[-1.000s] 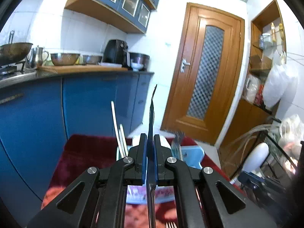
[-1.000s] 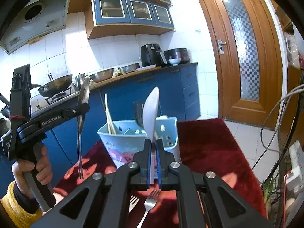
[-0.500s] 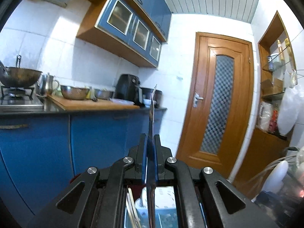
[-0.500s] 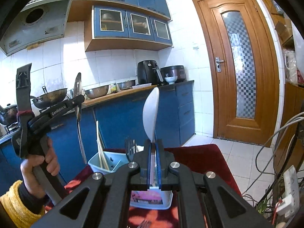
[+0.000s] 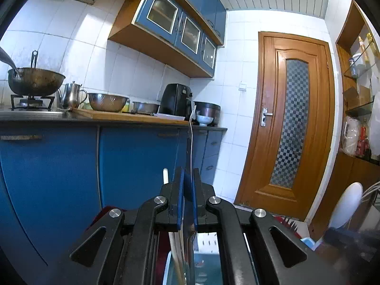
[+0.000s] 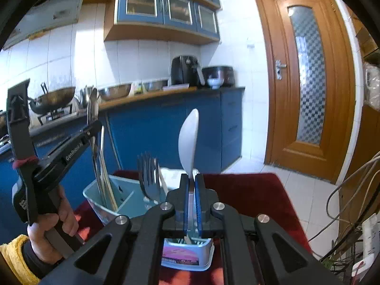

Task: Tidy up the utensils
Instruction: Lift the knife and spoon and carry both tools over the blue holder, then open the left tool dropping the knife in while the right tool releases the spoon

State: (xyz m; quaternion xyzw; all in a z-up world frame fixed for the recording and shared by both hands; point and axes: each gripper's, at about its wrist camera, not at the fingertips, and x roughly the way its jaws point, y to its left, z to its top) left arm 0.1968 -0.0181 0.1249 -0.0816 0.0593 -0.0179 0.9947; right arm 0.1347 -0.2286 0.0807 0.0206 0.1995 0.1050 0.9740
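Partway done: the pale blue plastic utensil caddy (image 6: 114,199) already holds a dark fork (image 6: 148,178) and chopsticks (image 6: 105,166). Above the caddy, the right tool (image 6: 192,185) grips a white plastic spoon (image 6: 188,140) and the left tool (image 5: 187,185) pinches a metal spoon (image 6: 92,109); neither is in yet.

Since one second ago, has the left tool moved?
Yes. In the right wrist view the left tool with its metal spoon now hangs over the blue utensil holder, nearer than before.

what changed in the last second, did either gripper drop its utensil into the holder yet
No drop yet. Both grippers moved in over the pale blue utensil holder, which now sits right beneath them; the forks lying on the red cloth have slipped out of view. The left gripper is still shut on its metal spoon, and the right gripper still shut on the white spoon. Chopsticks and fork stay in the holder.
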